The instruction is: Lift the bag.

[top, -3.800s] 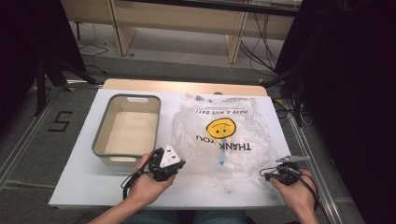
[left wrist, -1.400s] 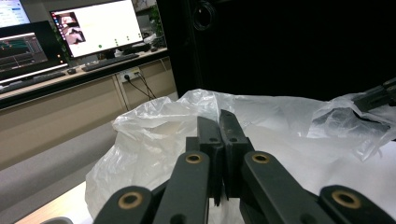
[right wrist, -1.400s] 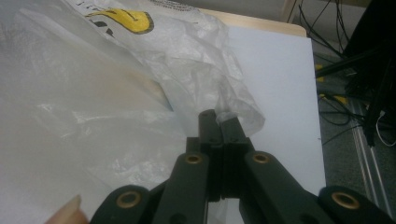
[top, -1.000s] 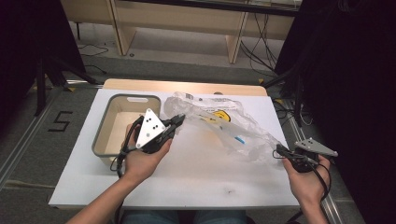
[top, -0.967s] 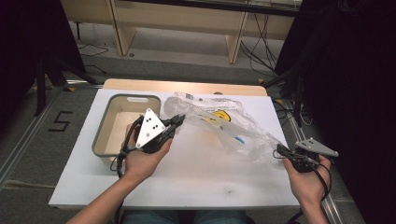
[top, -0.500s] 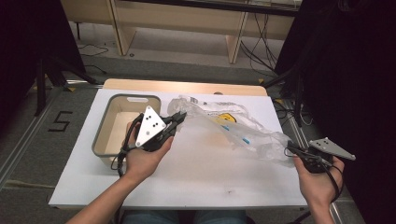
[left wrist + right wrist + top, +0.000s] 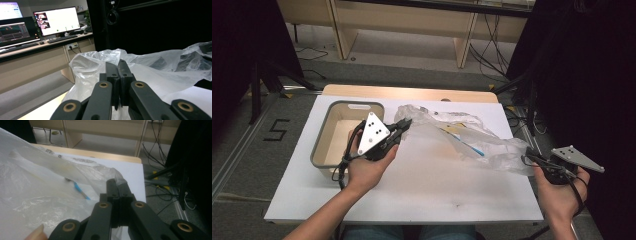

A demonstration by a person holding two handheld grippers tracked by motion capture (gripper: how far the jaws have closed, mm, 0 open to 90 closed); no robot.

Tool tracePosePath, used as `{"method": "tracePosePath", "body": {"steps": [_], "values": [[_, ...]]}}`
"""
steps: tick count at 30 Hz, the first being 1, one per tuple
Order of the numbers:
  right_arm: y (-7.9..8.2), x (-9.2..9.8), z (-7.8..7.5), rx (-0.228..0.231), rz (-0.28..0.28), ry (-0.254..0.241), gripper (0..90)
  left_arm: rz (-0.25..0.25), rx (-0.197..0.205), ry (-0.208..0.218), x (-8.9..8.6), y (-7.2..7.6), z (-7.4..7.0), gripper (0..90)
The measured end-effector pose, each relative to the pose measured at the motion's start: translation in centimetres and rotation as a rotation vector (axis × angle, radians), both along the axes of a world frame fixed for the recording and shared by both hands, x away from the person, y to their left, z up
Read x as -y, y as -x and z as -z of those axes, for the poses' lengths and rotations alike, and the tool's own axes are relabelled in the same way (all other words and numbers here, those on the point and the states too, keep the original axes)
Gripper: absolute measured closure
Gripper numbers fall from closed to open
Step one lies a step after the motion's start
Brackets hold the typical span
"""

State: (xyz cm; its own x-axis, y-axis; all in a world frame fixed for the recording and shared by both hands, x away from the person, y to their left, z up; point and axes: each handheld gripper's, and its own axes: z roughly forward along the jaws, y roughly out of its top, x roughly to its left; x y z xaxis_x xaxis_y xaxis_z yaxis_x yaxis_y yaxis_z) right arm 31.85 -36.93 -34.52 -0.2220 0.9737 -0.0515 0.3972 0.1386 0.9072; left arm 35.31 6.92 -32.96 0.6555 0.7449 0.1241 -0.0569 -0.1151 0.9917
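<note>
Clear plastic bag (image 7: 462, 137) now hangs stretched above the white table (image 7: 422, 190), no longer spread flat; left gripper (image 7: 404, 123) clamps one edge beside the tray (image 7: 323, 150); right gripper (image 7: 528, 159), pulled farther outward, clamps the opposite edge.

Seen from the high view, with twelve o'clock at the table's (image 7: 422, 200) far edge. At nine to ten o'clock on the table, an open bin (image 7: 323, 145). Just beside the bin at its three o'clock, lifted above the tabletop, the left gripper (image 7: 404, 124), clamped on one end of a plastic bag (image 7: 492, 147). Stretched from there toward four o'clock, the bag, off the table at both ends, with a pen-like item (image 7: 472, 148) inside near its middle. At four o'clock, past the table's right edge, the right gripper (image 7: 528, 159), pinched shut on the bag's other end. Beyond twelve o'clock, behind the table, a wooden bench (image 7: 412, 20) on the floor.
</note>
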Motion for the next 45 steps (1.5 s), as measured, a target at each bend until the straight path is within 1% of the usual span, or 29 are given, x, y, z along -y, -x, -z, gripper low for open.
{"method": "tracePosePath", "body": {"steps": [7,11,14,19,23,26,28,32,34,35,36,37,40,43,45], "values": [[0.1,0.4,-0.8,0.023,0.009,-0.012,90.0,0.011,-0.007,0.014,0.1,0.4,-0.5,89.2],[0.1,0.3,-1.0,0.021,0.008,-0.011,90.0,0.012,-0.001,0.024,0.0,0.5,-0.7,89.3],[-0.1,0.2,-1.0,0.022,0.005,-0.007,90.0,0.010,-0.003,0.028,-0.1,0.4,-0.7,89.3],[-0.4,0.0,-0.6,0.004,0.000,-0.005,90.0,-0.004,-0.003,0.022,-0.1,-0.2,-0.4,89.2],[-0.7,0.0,-0.2,-0.009,-0.008,-0.010,89.2,-0.010,-0.001,0.022,0.1,-0.5,-0.4,89.2],[-0.9,0.2,0.1,0.009,-0.020,-0.034,78.9,-0.021,0.000,0.012,0.3,-1.0,-0.4,89.3],[-0.9,0.3,0.0,0.034,-0.032,-0.055,71.4,-0.027,-0.010,0.016,0.6,-1.4,-0.3,89.3],[-0.7,0.7,-0.1,0.087,-0.050,-0.088,53.8,-0.043,-0.018,0.001,1.3,-2.4,0.1,89.2],[-0.5,0.8,-0.2,0.115,-0.056,-0.105,47.2,-0.048,-0.032,-0.007,1.6,-3.1,0.3,89.2],[-0.5,0.9,-0.3,0.126,-0.063,-0.110,44.6,-0.053,-0.034,-0.003,1.7,-3.3,0.3,89.3],[-0.5,0.9,-0.3,0.130,-0.067,-0.116,42.4,-0.055,-0.042,-0.009,1.8,-3.6,0.4,89.2],[-0.4,1.0,-0.3,0.136,-0.071,-0.120,40.7,-0.060,-0.049,-0.006,1.8,-3.9,0.5,89.2],[-0.2,1.1,-0.3,0.149,-0.104,-0.139,36.9,-0.072,-0.059,-0.019,1.9,-4.6,0.7,89.2],[0.0,1.2,-0.2,0.140,-0.145,-0.158,34.6,-0.085,-0.068,-0.026,1.9,-5.2,0.9,89.2],[0.2,1.4,0.2,0.127,-0.173,-0.158,34.6,-0.093,-0.069,-0.032,1.8,-5.6,0.9,89.2]]}}
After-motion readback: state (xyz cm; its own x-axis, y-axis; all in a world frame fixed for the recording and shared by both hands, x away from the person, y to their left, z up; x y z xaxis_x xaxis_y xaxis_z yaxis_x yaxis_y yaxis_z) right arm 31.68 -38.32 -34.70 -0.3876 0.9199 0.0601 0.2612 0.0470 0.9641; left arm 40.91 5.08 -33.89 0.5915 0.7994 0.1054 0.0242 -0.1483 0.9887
